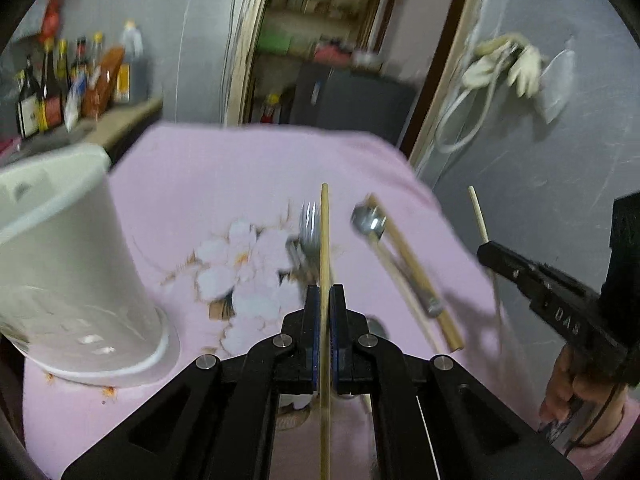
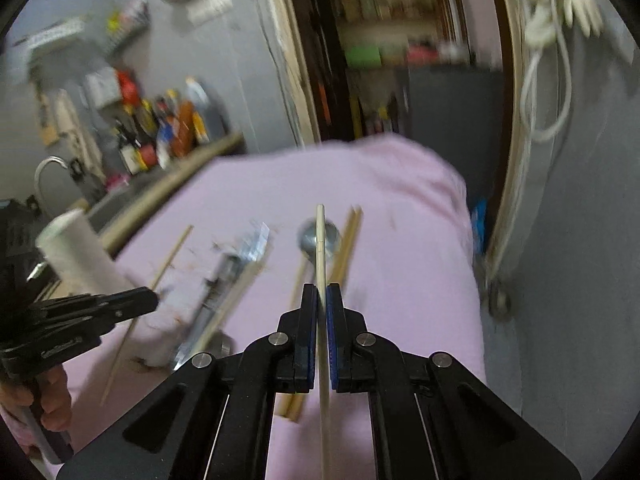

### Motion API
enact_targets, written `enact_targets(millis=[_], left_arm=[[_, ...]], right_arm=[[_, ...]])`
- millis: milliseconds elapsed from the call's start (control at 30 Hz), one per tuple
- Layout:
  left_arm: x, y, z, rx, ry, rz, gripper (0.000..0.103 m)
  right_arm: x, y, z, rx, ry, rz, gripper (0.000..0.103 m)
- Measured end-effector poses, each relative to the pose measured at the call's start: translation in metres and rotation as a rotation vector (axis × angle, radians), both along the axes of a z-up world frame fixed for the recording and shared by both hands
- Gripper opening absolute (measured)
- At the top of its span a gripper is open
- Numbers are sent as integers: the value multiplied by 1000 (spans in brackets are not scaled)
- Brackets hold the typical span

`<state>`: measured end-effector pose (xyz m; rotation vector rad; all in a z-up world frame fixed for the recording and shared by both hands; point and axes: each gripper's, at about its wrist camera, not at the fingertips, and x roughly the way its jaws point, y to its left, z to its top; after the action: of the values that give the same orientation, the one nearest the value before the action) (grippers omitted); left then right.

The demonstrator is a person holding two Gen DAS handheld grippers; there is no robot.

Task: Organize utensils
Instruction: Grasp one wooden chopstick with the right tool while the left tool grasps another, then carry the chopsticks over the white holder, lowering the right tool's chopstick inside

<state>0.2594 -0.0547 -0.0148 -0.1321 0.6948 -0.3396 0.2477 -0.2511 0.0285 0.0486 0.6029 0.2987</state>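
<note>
Left wrist: left gripper (image 1: 324, 292) clamps chopstick (image 1: 325, 232); right gripper (image 2: 322, 292) clamps pale chopstick (image 2: 320, 240).

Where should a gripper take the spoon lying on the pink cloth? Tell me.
Grip the spoon by its thin handle, coming from above with the fingers set across it. The round bowl is too wide and curved. A chopstick lies close alongside, so pinch narrowly at mid-handle.

Landmark: white container (image 1: 76, 264), upright at the tabletop's (image 1: 248, 168) left edge
Beside container: flower-print patch, bare up to the fork (image 1: 308, 236)
Beyond fork: spoon (image 1: 370, 222) and loose chopsticks (image 1: 416, 276) crowd the cloth
Far from container: pink strip behind the utensils lies open
Opposite edge: right claw (image 1: 490, 252) blocks that side
</note>
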Motion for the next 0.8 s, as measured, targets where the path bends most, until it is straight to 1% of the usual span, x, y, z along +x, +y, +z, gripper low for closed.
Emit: enact_targets(millis=[33,167,267,333,367,433,500,667,800], left_arm=[[-4,1,6,-9,-36,4,2],[-22,11,28,-48,-169,35,2],[-34,20,46,-61,-289,66,2],[-43,30,63,-71,-373,89,2],[-46,36,72,-82,-416,97,2],[-48,46,86,-85,-471,113,2],[-49,58,98,-93,-515,134,2],[-49,100,121,-136,-579,159,2],[-45,140,139,-190,-622,210,2]], right_arm=[[-10,4,6,6,-60,1,3],[-36,22,24,-2,-244,1,3],[-49,39,39,-27,-370,11,3],[-55,50,49,-34,-430,30,3],[-56,55,53,-31,-449,40,3],[-58,66,62,-23,-489,61,3],[-57,78,71,-21,-511,78,3],[-57,105,93,11,-550,137,3],[-57,123,110,51,-572,185,3]])
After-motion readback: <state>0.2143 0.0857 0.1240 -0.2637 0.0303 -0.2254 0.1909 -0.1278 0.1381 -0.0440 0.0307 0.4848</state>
